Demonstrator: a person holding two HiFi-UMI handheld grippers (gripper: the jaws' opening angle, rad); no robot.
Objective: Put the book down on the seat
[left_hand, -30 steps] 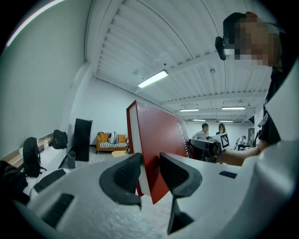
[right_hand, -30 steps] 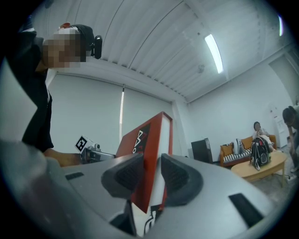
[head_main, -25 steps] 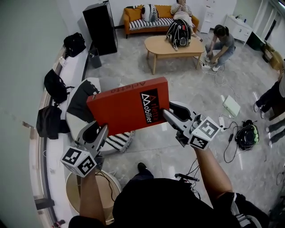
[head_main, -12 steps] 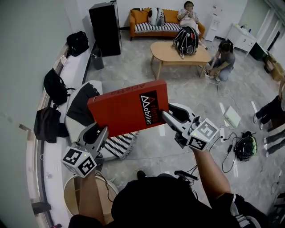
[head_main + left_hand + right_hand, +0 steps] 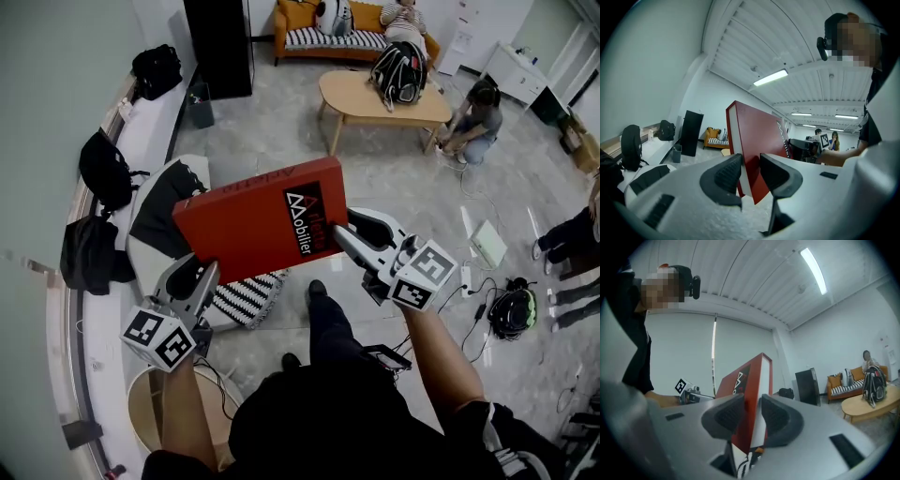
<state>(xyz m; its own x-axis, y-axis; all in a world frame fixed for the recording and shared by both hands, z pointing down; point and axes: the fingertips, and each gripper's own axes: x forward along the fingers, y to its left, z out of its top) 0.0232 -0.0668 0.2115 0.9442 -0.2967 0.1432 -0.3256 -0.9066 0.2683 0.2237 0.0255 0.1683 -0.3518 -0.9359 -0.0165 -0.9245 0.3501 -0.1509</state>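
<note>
**Red book carried between both my grippers, above the seat**

I hold the red book (image 5: 258,220) at two opposite ends. My left gripper (image 5: 199,278) is closed on its lower left corner. In the left gripper view the two dark pads press on either face of the book (image 5: 754,140), with the white page edge showing between them. My right gripper (image 5: 349,236) is clamped on the right-hand edge, and in the right gripper view its pads squeeze the covers from both sides (image 5: 750,376). The book is tilted, its cover with the white lettering turned up toward my head. It hangs in the air over the seat (image 5: 141,251), which is white with something black draped on it. A black-and-white striped cushion (image 5: 242,298) shows just under the book's lower edge. A black backpack (image 5: 103,169) sits on the ledge beside the seat
</note>
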